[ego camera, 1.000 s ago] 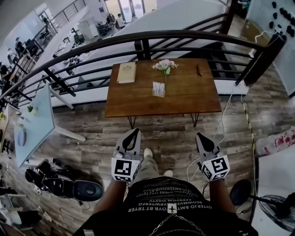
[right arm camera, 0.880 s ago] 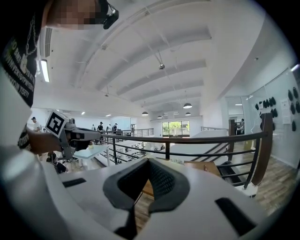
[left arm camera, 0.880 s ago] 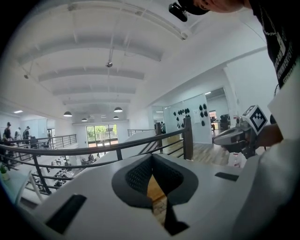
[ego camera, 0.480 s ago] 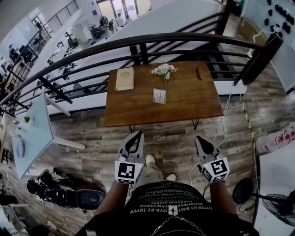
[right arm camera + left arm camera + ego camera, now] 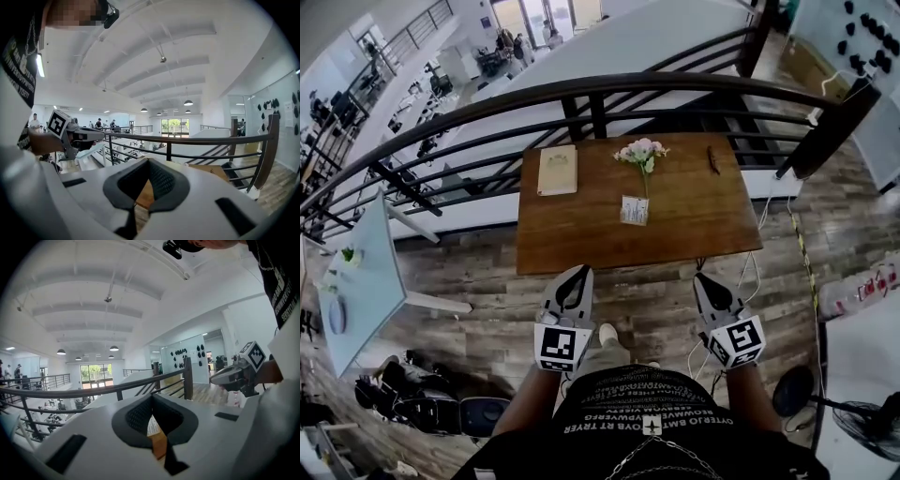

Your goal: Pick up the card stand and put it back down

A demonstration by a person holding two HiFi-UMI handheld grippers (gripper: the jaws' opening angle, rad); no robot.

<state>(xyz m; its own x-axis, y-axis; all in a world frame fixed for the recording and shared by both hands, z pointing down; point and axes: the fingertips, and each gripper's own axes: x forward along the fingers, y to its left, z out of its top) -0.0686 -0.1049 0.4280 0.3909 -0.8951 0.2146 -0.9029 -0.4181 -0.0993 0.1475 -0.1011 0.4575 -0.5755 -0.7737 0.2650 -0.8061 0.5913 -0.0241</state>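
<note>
Card stand (image 5: 634, 218) held a card (image 5: 633, 206) upright mid bench (image 5: 703, 216), flowers (image 5: 641, 151) just behind, left tongs (image 5: 579, 271) and right tongs (image 5: 700, 278) closed, empty, over floor (image 5: 647, 300) short of the near edge.

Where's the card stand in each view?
Head view: card stand at the middle of the table, just below the flowers.
Left gripper view: white printed sliver low centre, probably it.
Right gripper view: not visible; only table wood shows.
Shared landmark: the dark railing, in all three.
</note>
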